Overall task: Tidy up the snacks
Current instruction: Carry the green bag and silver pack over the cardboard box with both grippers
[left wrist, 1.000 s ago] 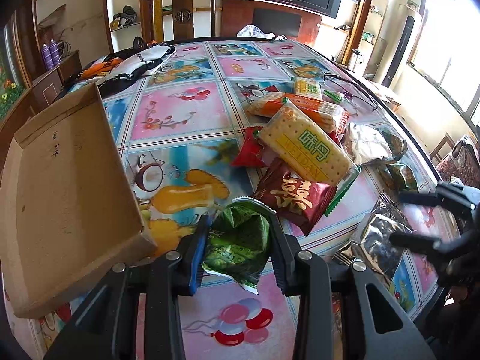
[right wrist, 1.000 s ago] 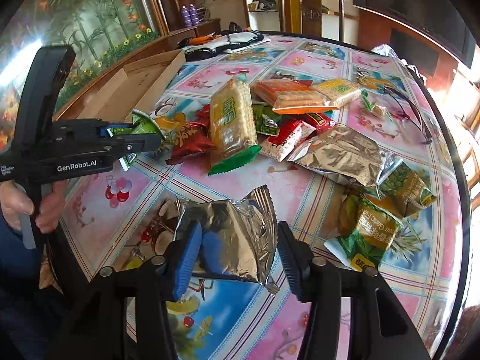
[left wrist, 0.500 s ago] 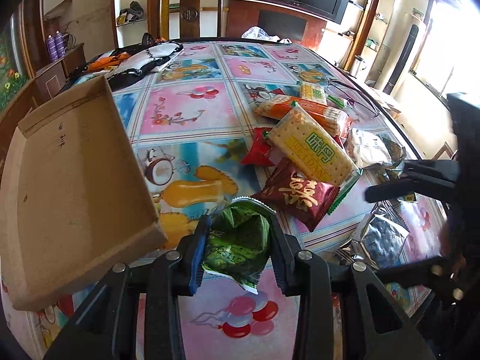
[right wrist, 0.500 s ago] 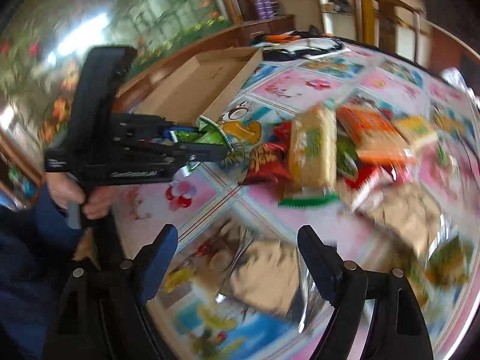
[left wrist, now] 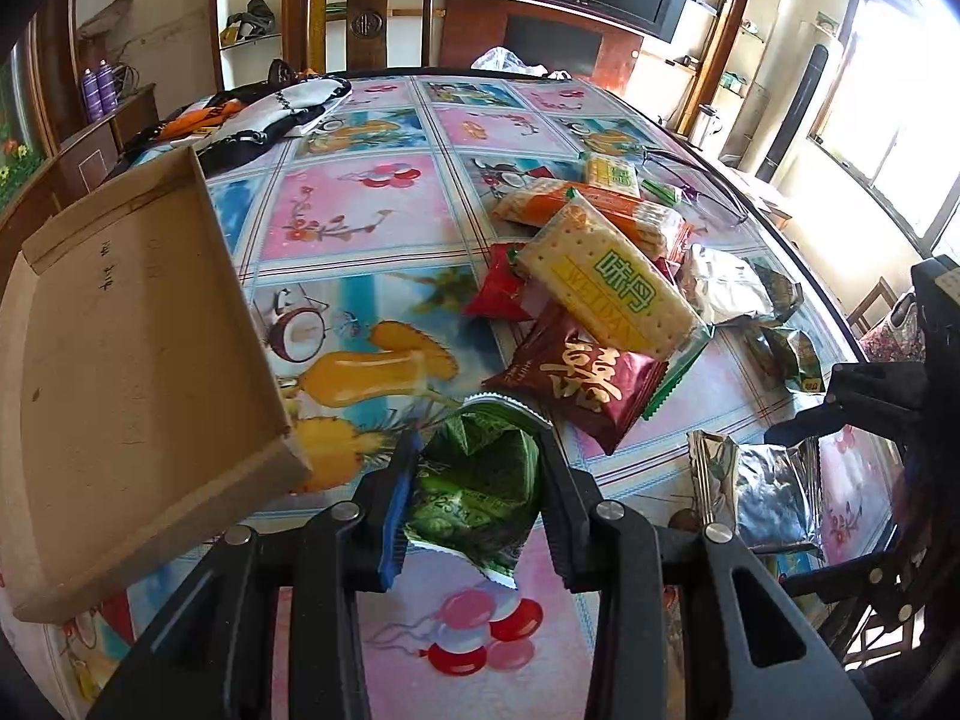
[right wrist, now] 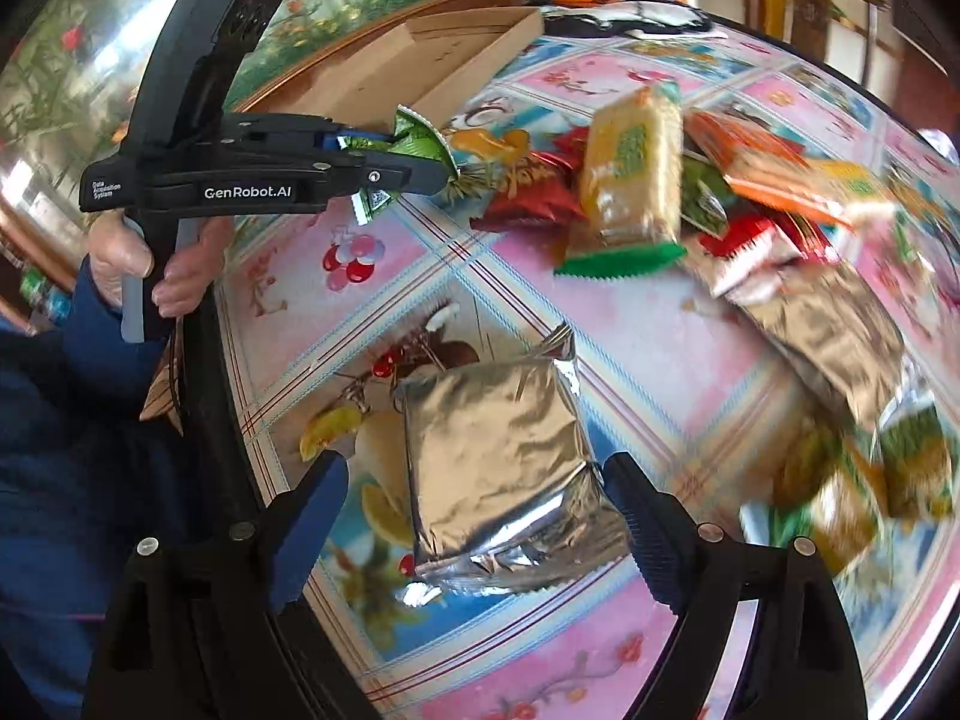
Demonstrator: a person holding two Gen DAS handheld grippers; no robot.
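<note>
1. the left gripper (left wrist: 474, 480) is clenched on a green snack packet (left wrist: 477, 483), one finger on each side, the packet crumpled between the pads and held above the table (left wrist: 360, 228).
2. from the right wrist view the same left gripper (right wrist: 420, 165) shows side-on, the green snack packet (right wrist: 420, 141) sticking out past its tips, with a hand (right wrist: 150, 264) on its grip.
3. the right gripper (right wrist: 474, 516) stands released, its jaws wide apart; a silver packet (right wrist: 504, 474) lies flat on the table (right wrist: 390, 288) between them. the far finger looks close to the packet's edge, but contact cannot be told.
4. in the left wrist view that silver packet (left wrist: 762, 492) lies near the table's edge, with the dark fingers of the right gripper (left wrist: 798, 486) reaching in from the right.
5. a shallow cardboard box (left wrist: 120, 360) sits to the left of the held packet, one corner just beside the left gripper's finger.
6. ahead lies a loose pile: a dark red packet (left wrist: 576, 378), with a long cracker pack (left wrist: 606, 282) resting over its far end, an orange cracker pack (left wrist: 594, 210) behind, and a second silver bag (left wrist: 726, 288) to the right.
7. the pile in the right wrist view is partly blurred.
8. a black and white cloth (left wrist: 270, 114) lies at the far side of the table.
</note>
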